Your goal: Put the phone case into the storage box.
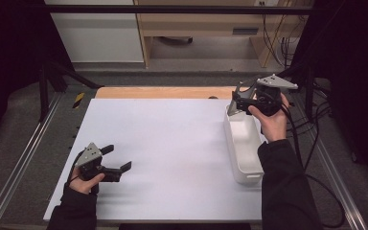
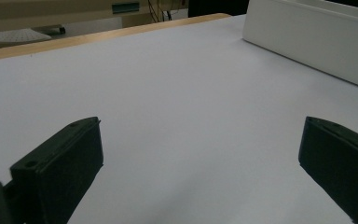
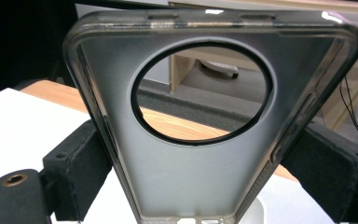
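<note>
A translucent grey phone case [image 3: 186, 182] with a large round camera hole stands upright between the jaws of my right gripper [image 3: 203, 168], which is shut on its two long edges. In the high view my right gripper [image 1: 237, 101] holds the case [image 1: 242, 91] above the far end of a long white bin [image 1: 242, 143]. My left gripper [image 1: 117, 158] rests low over the white table top [image 1: 172, 139] at the near left, open, with nothing between its jaws. In its own view the left gripper [image 2: 205, 140] faces bare white surface, with the bin [image 2: 317, 42] farther off at the right.
The white board lies on a wooden table whose edge [image 1: 163, 92] shows at the back. Metal rails [image 1: 24, 153] run along both sides, and cables [image 1: 316, 158] trail at the right. Cabinets [image 1: 96, 33] stand behind.
</note>
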